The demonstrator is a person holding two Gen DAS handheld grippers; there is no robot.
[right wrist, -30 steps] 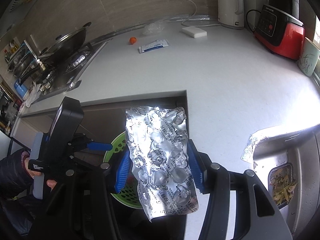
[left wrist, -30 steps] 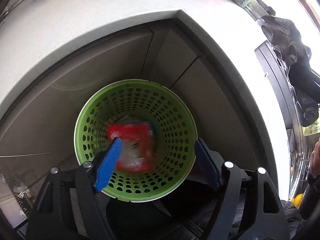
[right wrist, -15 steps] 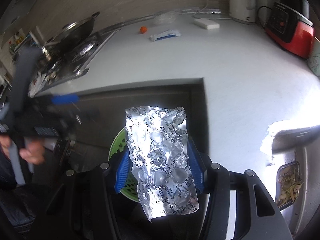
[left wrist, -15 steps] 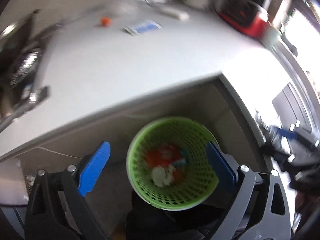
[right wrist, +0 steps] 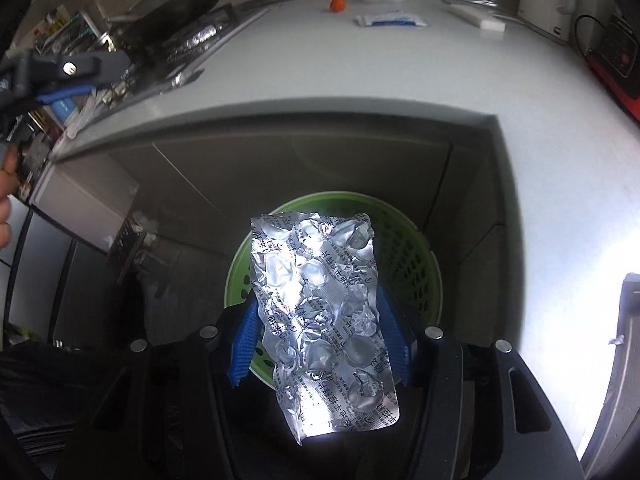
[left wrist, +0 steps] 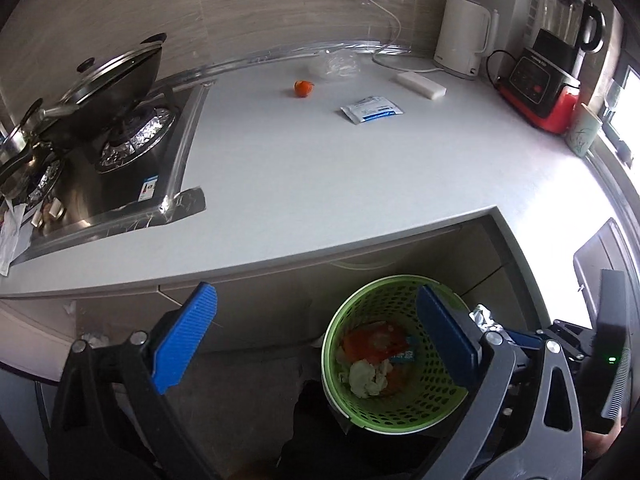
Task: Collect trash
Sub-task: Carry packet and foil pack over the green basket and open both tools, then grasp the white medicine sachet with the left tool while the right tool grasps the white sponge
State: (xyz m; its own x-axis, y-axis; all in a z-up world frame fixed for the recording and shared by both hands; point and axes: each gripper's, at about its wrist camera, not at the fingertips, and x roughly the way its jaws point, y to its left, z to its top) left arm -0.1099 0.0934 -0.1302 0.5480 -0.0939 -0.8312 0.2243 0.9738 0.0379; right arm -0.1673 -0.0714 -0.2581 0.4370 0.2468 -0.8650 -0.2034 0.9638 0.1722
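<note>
The blister pack (right wrist: 320, 312) is crinkled, shiny foil; the basket (left wrist: 400, 408) perforated green plastic; the surface (left wrist: 320, 168) smooth, matt white.

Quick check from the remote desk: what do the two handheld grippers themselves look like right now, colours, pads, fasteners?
Both match: the left gripper and right gripper have black angular frames with round silver bolt heads at the joints. Their fingers carry bright blue ribbed pads. From the right wrist view, the left unit's dark handle carries small white lettering, too small to read.

The white countertop (left wrist: 320, 168) carries a small orange fruit (left wrist: 303, 88), a blue-and-white sachet (left wrist: 371, 109), a white block (left wrist: 422, 85), clear crumpled plastic (left wrist: 334, 66), a white kettle (left wrist: 462, 36), a red-based blender (left wrist: 548, 60) and a cup (left wrist: 582, 133)
</note>
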